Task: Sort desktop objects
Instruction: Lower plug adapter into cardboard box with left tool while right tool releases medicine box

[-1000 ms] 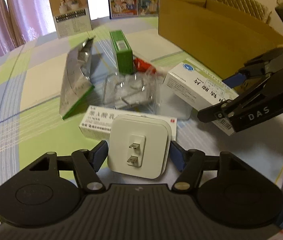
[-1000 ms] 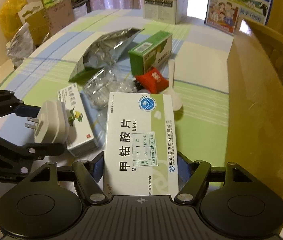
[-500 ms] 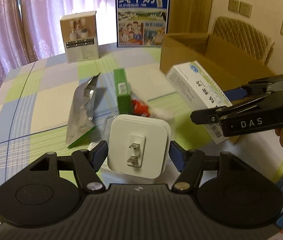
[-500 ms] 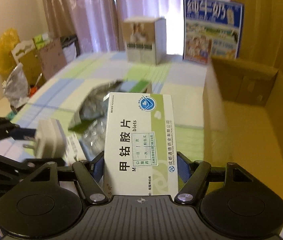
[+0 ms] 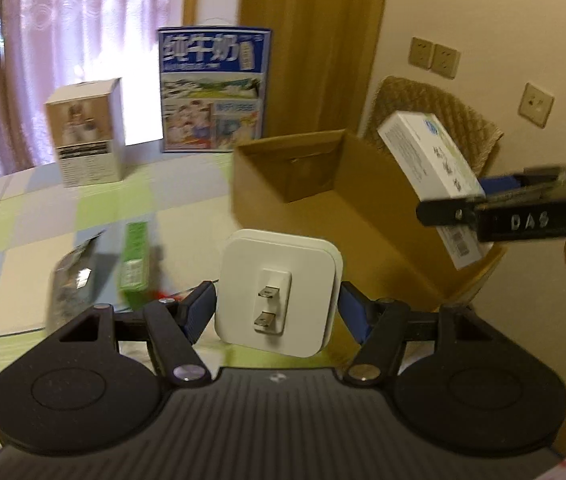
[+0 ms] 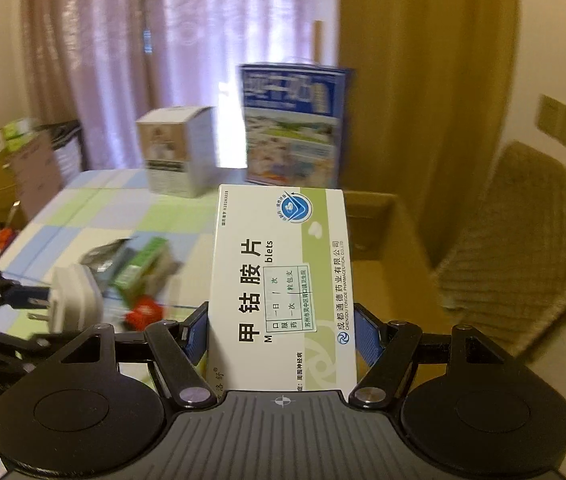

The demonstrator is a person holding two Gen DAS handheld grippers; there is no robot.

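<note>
Your left gripper (image 5: 277, 312) jaws clamp the hard, smooth charger (image 5: 279, 294); your right gripper (image 6: 281, 332) jaws pinch the light, crushable medicine box (image 6: 283, 280) near, probably over, the carton (image 5: 323, 184).

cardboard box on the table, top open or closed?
Open. The cardboard box shows its bare inner walls and floor from the left wrist view, with no flaps across the top. Contents: none visible in the part shown.
</note>
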